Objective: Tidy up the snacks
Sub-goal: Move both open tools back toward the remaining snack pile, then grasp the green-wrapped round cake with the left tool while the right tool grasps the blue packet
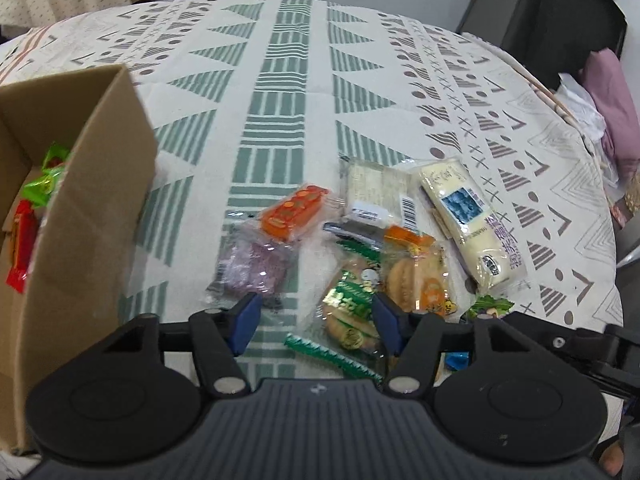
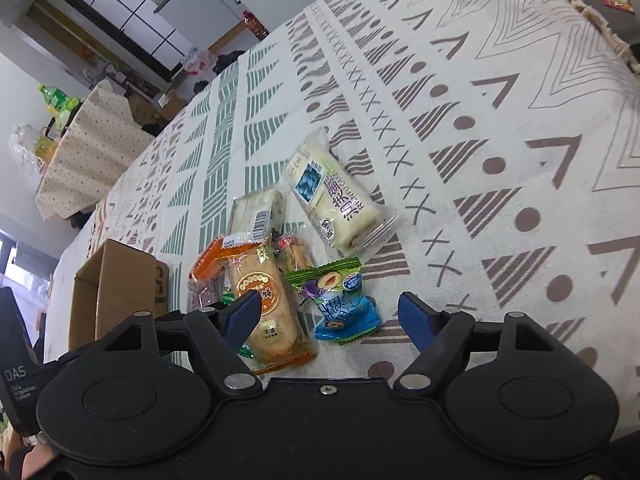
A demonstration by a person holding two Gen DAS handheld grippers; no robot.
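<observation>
A heap of wrapped snacks lies on the patterned tablecloth (image 1: 280, 92). In the left wrist view I see an orange packet (image 1: 294, 212), a purple one (image 1: 256, 268), a white sandwich pack (image 1: 372, 196), a long cream roll (image 1: 468, 224) and a green cracker pack (image 1: 348, 308). My left gripper (image 1: 316, 318) hangs open just above the green cracker pack, its pads clear of it. My right gripper (image 2: 330, 314) is open over a blue candy (image 2: 344, 314), beside an orange cracker pack (image 2: 268, 308) and a green plum candy (image 2: 328, 278). The cream roll (image 2: 336, 196) lies beyond.
An open cardboard box (image 1: 92, 200) stands left of the heap, with green and red packets inside; the same box (image 2: 116, 284) shows at the lower left of the right wrist view. Bare cloth stretches beyond the snacks. A dark chair (image 1: 552, 12) stands past the table's right edge.
</observation>
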